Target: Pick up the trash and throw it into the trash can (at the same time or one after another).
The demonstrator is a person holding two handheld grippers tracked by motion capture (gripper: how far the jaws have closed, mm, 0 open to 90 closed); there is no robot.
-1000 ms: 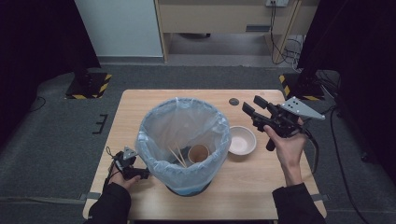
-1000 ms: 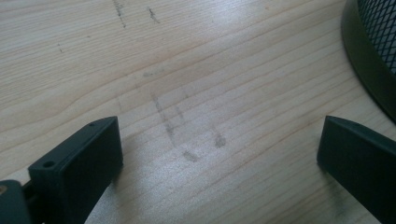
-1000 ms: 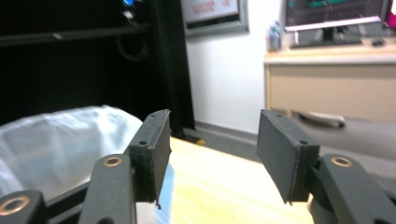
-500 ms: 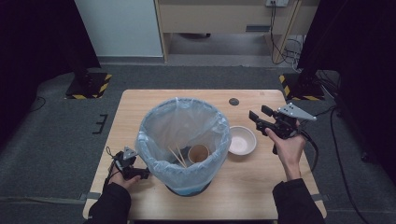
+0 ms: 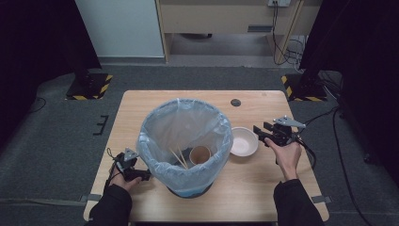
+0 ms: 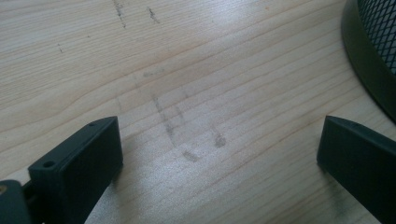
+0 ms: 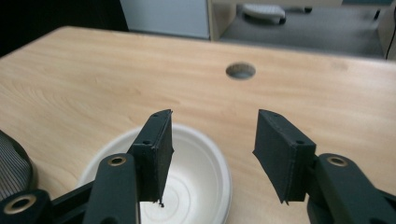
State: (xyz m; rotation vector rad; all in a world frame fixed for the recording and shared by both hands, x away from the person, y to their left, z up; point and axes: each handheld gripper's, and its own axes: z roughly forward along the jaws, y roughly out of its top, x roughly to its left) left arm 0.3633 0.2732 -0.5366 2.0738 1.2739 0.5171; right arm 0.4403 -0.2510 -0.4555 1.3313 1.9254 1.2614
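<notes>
Sitting on the pale wooden worktop (image 5: 263, 188) just to the right of the bin (image 5: 186, 141), the white bowl (image 5: 244, 141) is round, shallow and smooth, with faint rings moulded into its floor and nothing in it. Its rim lies close beside the bin's bagged wall, though whether the two touch cannot be told.

Right of the bowl, the right claw (image 5: 261, 132) hangs just past the bowl's rim, its tips pointing toward the bin. In the right gripper view that claw (image 7: 211, 154) looks along the bowl (image 7: 196, 186): one flat black jaw stands over the bowl's inside, the other over bare wood beyond the rim, so the rim lies under the gap. The jaws have just been closing but stand parted, with only air between them and no pad on the bowl.

A thin, crinkled, bluish plastic liner is folded over the bin's mouth; the bin's dark mesh wall (image 6: 378, 28) and solid base ring show in the left gripper view. Inside lie a brown paper cup (image 5: 200, 154) and a few light wooden sticks (image 5: 178, 157).

Left of the bin, near its foot, the left claw (image 5: 141, 175) rests low on the worktop, its blocky black jaws spread wide over grained, faintly scuffed wood. Behind the bin, a small round dark hole (image 5: 235, 102) is set in the worktop.
</notes>
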